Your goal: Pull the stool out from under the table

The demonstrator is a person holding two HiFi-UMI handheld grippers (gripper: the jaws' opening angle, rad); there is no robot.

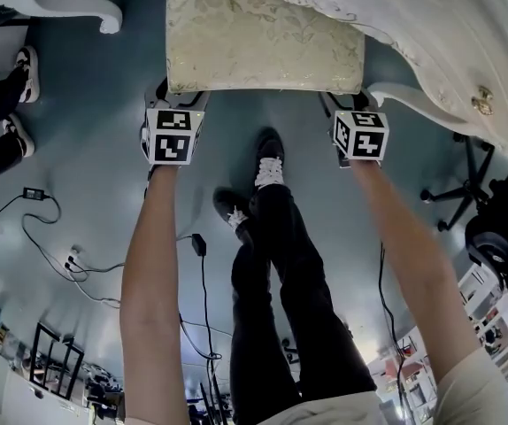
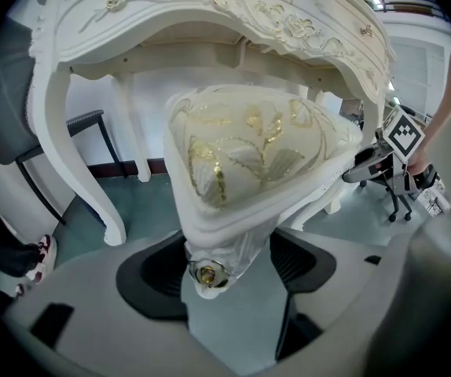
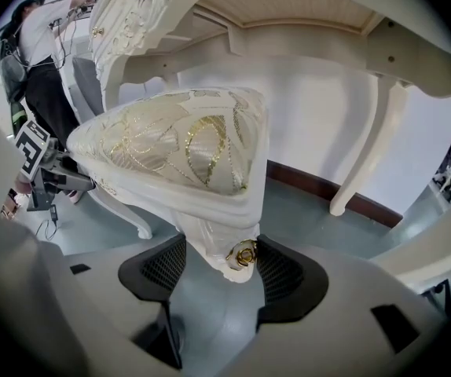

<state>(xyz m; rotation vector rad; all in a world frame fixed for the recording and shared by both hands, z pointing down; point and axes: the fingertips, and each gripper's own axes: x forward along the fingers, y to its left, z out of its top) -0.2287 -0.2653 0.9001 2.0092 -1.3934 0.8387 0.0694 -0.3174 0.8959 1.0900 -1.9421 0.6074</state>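
Note:
The stool [image 1: 263, 47] has a cream, gold-patterned cushion and a white carved frame; its far part sits under the white ornate table [image 1: 466, 34]. My left gripper [image 1: 179, 97] is at the stool's near left corner, my right gripper [image 1: 353, 103] at the near right one. In the left gripper view the stool's corner [image 2: 225, 242] with its gold rosette fills the space between the black pads, and the left gripper [image 2: 227, 269] is shut on it. The right gripper [image 3: 221, 269] is likewise shut on the other stool corner [image 3: 225, 242]. The table's apron [image 2: 210, 14] arches above.
My own legs and shoes [image 1: 267, 175] stand just behind the stool. Another person's shoes [image 1: 24, 69] are at the left, cables [image 1: 59, 237] trail over the blue floor, and an office chair [image 1: 493, 211] stands at the right. Curved table legs [image 2: 53, 155] flank the stool.

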